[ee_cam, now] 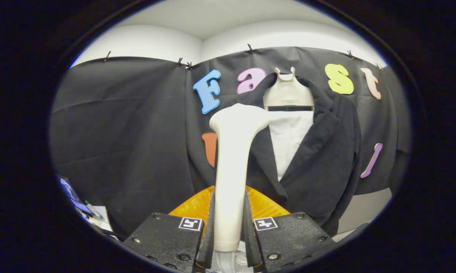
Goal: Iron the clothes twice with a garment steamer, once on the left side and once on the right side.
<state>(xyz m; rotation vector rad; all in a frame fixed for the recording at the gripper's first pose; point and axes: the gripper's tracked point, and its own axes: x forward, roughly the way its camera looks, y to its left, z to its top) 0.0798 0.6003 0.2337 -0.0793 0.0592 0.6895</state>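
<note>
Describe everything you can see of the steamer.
The steamer is a smooth, off-white, plastic-looking wand standing upright. Its long handle is clamped between both fingers of the gripper and widens into a flared head at the top. The head sits just in front of the jacket, at its left lapel; contact cannot be told.

Even, soft overhead light — no harsh shadows. Glossy white plastic steamer handle (231, 178) slightly overexposed, detail washed out. Dark wool-like jacket (326, 151) keeps texture. Strong fisheye bending toward edges — gripper (229, 231) fingers clamp handle, sharp.
</note>
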